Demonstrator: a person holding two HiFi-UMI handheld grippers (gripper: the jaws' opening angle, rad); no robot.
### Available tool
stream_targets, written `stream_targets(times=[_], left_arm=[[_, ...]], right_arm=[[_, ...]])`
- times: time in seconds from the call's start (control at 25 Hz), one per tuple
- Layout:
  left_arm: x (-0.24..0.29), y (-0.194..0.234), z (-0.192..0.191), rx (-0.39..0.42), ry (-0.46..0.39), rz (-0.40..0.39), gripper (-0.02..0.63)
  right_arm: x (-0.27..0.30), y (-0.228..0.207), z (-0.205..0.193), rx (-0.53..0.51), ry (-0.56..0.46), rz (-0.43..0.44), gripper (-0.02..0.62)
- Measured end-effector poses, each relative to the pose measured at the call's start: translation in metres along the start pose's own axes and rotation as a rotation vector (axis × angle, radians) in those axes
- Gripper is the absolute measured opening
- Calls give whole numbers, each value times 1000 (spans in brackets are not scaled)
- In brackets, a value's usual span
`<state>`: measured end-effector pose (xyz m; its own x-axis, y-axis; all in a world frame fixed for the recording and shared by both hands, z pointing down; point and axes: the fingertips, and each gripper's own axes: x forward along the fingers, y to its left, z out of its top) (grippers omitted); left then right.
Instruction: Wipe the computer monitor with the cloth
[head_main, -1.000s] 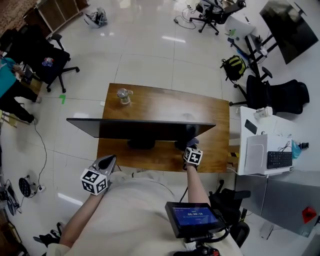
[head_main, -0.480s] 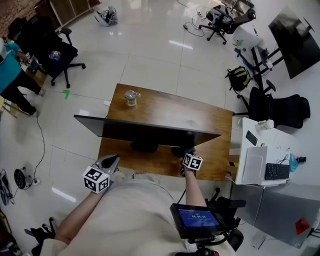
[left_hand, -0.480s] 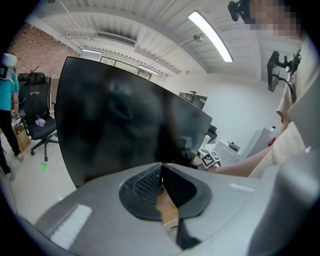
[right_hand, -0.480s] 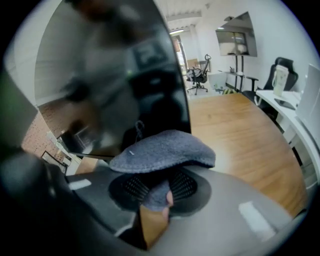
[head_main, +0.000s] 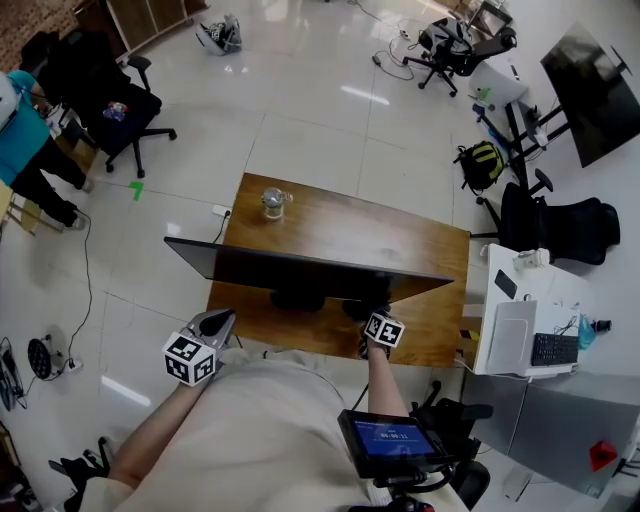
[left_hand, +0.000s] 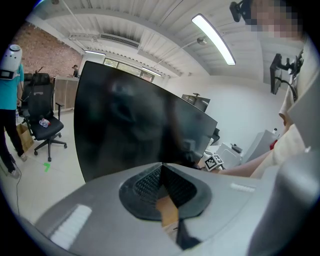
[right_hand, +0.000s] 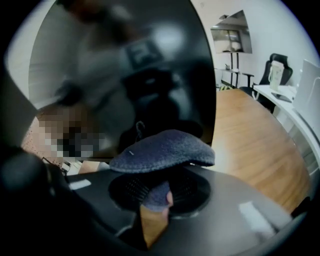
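Note:
In the head view the black monitor (head_main: 310, 270) stands on a wooden desk (head_main: 400, 235), seen from above. My right gripper (head_main: 378, 322) is at the screen's lower right, shut on a dark grey-blue cloth (head_main: 362, 309). The right gripper view shows the cloth (right_hand: 162, 150) bulging out over the right gripper (right_hand: 159, 186) close to the dark screen (right_hand: 125, 75). My left gripper (head_main: 214, 323) hangs off the desk's near left corner, away from the screen. In the left gripper view the left gripper (left_hand: 161, 168) is shut with nothing in it, facing the screen (left_hand: 125, 130).
A small glass jar (head_main: 272, 203) stands at the desk's far left. A white side desk (head_main: 520, 320) with a keyboard is to the right. Office chairs (head_main: 555, 220) and a backpack (head_main: 480, 162) stand beyond. A person in teal (head_main: 20, 120) is far left.
The head view has shifted a little. My right gripper with the cloth has crept slightly leftward along the screen's lower edge. The left gripper holds its place.

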<state>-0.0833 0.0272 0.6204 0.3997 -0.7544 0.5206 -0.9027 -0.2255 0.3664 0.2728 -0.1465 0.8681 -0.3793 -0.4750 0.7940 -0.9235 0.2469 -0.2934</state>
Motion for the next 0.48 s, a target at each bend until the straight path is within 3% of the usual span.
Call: stream_targets(times=[0.48], left_arm=[[-34, 50, 8, 13, 18, 18, 0]], right_arm=[[15, 53, -12, 13, 10, 14, 83]])
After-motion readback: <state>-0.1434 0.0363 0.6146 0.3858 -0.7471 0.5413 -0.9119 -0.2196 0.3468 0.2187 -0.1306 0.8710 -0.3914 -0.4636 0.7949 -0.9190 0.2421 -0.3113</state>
